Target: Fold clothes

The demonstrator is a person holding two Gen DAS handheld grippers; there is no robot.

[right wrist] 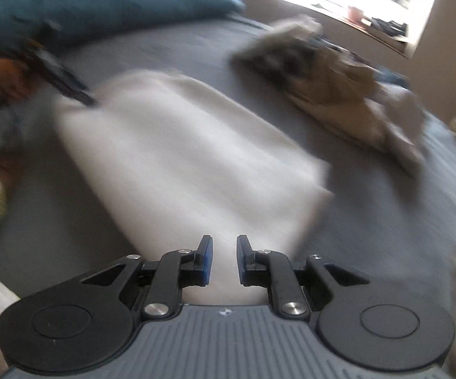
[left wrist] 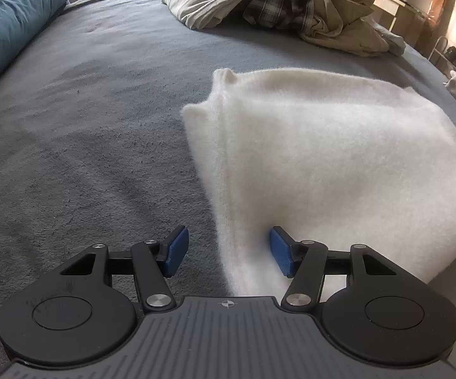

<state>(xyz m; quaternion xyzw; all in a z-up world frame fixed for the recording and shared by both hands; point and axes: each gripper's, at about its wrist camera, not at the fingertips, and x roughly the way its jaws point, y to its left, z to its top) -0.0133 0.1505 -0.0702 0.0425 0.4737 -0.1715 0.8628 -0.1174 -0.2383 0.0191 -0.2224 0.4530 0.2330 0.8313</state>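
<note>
Left tongs (left wrist: pixel 228 251) spread wide — folded white fleece (left wrist: pixel 338 164) edge between; right tongs (right wrist: pixel 224 260) slightly apart, over fleece.

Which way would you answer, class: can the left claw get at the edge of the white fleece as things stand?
Probably yes. The left claw is open, and the white fleece's folded edge already lies between its fingers on the grey bedcover, with nothing in between.

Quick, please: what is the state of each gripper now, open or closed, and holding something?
Left gripper: open, holding nothing; the folded white garment edge lies between its fingers.
Right gripper: open, holding nothing, above the white garment.
</note>
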